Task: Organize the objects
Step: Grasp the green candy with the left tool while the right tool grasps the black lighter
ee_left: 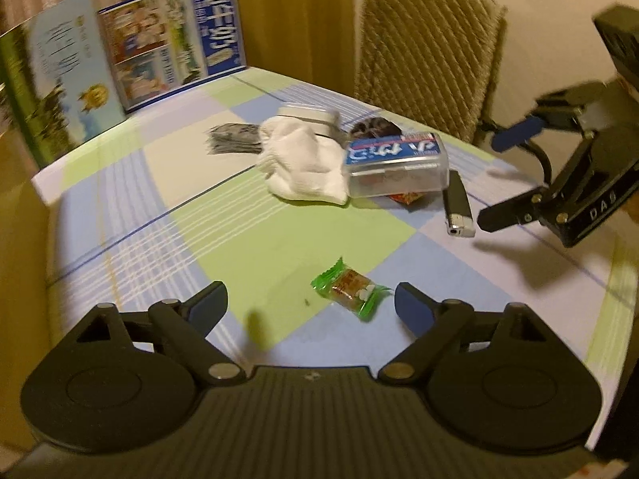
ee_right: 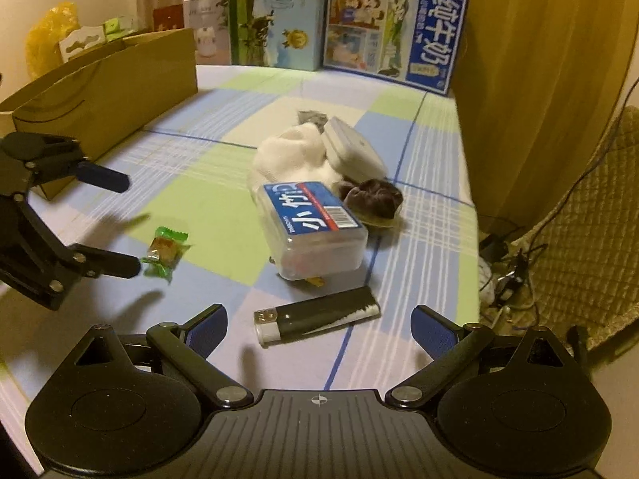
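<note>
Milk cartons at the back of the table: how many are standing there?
2. A pale blue and green milk carton stands left; a blue-edged milk carton with cartoon panels stands beside it on the right. Others may be hidden.

I'm in a home: checked tablecloth (ee_left: pixel 247 215), padded chair (ee_left: pixel 423 60), curtains (ee_right: pixel 531 80), milk cartons (ee_right: pixel 393 34).

Glossy candy wrapper (ee_left: pixel 351 293), seemingly cloth tablecloth (ee_left: pixel 207 235)
</note>
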A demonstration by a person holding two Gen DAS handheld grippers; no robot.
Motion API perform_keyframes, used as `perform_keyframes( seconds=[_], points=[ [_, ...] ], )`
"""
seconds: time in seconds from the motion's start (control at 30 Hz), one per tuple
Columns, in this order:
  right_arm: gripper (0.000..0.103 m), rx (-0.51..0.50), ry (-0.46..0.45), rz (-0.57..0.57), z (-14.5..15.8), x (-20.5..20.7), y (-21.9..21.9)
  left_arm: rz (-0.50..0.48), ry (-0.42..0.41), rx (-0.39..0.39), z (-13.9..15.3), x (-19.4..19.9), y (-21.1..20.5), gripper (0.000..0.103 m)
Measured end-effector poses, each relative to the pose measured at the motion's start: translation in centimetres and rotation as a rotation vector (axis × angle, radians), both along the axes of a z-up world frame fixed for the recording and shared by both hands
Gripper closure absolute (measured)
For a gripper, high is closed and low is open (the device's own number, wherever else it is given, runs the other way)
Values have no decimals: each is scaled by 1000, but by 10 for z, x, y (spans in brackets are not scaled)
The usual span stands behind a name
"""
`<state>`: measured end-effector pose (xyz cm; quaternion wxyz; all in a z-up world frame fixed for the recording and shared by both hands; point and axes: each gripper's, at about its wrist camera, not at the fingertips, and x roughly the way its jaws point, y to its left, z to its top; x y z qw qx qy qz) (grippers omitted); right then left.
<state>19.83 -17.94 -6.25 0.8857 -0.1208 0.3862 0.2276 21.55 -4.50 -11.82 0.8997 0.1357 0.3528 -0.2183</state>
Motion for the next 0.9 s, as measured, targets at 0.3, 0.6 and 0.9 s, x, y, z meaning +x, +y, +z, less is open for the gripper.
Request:
perform_keyframes(
  seconds=[0.3,0.6,0.9],
  points=[
    [6,-10,42,23,-15,18,0,-111,23,23,-15,19,-11,36],
    [6,5,73,37,-24,31,-2,-94,86,-54,-13,19,-7,66],
    [23,16,65,55,-23,34,2,-55,108,-77,-11,14,-5,77]
  ],
)
